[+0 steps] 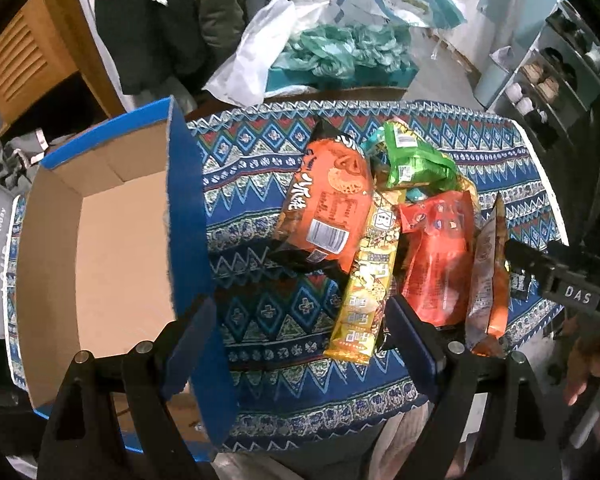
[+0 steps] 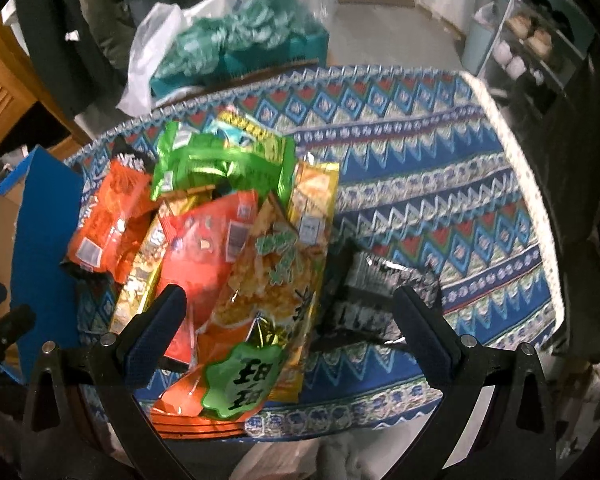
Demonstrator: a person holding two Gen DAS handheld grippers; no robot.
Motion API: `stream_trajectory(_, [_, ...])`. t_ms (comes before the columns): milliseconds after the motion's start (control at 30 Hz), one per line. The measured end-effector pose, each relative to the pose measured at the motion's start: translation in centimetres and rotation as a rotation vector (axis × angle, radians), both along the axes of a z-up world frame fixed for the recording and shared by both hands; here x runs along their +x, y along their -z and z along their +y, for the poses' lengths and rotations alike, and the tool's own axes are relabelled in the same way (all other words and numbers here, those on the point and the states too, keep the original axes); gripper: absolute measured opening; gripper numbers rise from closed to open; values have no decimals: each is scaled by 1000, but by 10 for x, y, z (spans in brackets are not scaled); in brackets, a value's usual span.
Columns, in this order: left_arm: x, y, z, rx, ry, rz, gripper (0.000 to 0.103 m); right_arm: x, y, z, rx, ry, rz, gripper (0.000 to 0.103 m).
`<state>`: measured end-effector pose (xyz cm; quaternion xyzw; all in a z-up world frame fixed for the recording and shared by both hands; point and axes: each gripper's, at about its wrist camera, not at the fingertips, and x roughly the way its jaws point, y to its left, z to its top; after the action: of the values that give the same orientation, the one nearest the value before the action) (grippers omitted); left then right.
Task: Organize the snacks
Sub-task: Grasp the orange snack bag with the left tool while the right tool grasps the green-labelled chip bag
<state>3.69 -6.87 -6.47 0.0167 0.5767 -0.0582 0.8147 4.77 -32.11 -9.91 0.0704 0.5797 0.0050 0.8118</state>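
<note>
A pile of snack packets lies on the patterned tablecloth (image 1: 276,312). In the left wrist view I see an orange bag (image 1: 328,200), a long yellow packet (image 1: 368,280), a red bag (image 1: 436,252) and a green bag (image 1: 416,160). My left gripper (image 1: 300,344) is open, empty, above the cloth between the box and the pile. My right gripper (image 2: 292,328) is open over an orange-yellow crisps bag (image 2: 272,280) with a green label. A black and silver packet (image 2: 380,284) lies just inside its right finger. The right gripper's body (image 1: 576,296) shows at the pile's right.
An open cardboard box (image 1: 100,240) with blue outer walls stands left of the pile, its inside bare. A teal box with crumpled plastic bags (image 1: 340,56) sits beyond the table. Shelves (image 1: 552,80) stand at the far right. The cloth right of the pile (image 2: 440,184) is bare.
</note>
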Motion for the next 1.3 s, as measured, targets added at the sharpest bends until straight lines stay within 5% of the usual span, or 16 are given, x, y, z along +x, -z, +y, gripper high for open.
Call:
stream_trajectory(367, [21, 18, -15, 17, 30, 34, 88, 7, 37, 7, 24, 14, 91, 94])
stream_trajectory(500, [35, 21, -24, 38, 48, 30, 88, 11, 47, 9, 65, -6, 116, 77])
stream_trajectory(633, [53, 31, -34, 10, 41, 56, 88, 16, 55, 8, 96, -17, 132, 71])
stream_trajectory(767, [71, 47, -41, 30, 35, 76, 88, 18, 49, 7, 77, -38, 94, 47])
stream_trajectory(1300, [109, 95, -44, 47, 46, 134, 87, 38, 46, -1, 76, -40, 50, 39])
